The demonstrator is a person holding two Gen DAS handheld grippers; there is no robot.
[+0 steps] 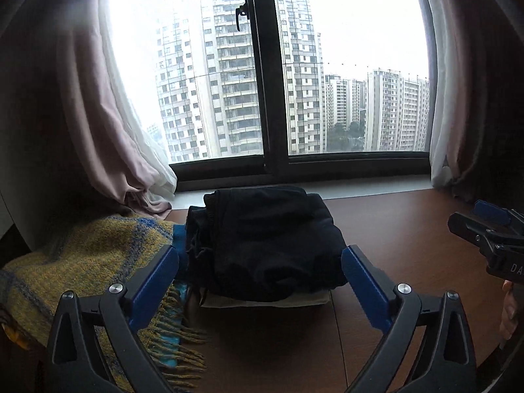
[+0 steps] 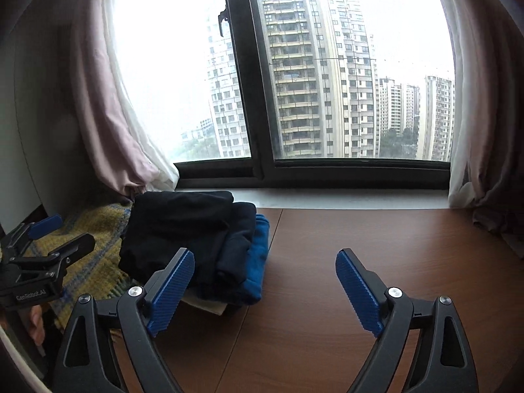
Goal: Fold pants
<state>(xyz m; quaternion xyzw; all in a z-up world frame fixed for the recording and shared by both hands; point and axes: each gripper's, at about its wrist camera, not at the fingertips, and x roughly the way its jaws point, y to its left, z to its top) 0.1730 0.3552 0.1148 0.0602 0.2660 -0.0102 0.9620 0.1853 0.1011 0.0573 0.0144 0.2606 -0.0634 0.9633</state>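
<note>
Black folded pants (image 1: 262,239) sit on top of a stack of folded clothes on the wooden table (image 1: 409,229), just beside a yellow plaid scarf (image 1: 82,262), so we judge the folding done. We hold our left gripper (image 1: 260,271) open before the pants, touching nothing; our right gripper (image 2: 265,281) gapes empty beside them.

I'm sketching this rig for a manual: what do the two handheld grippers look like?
Both match: the left gripper and right gripper have black, curved, cut-out arms with silver pivot bolts and blue ribbed finger pads. The left body carries white "GenRobot.AI" lettering. No cables visible.
</note>
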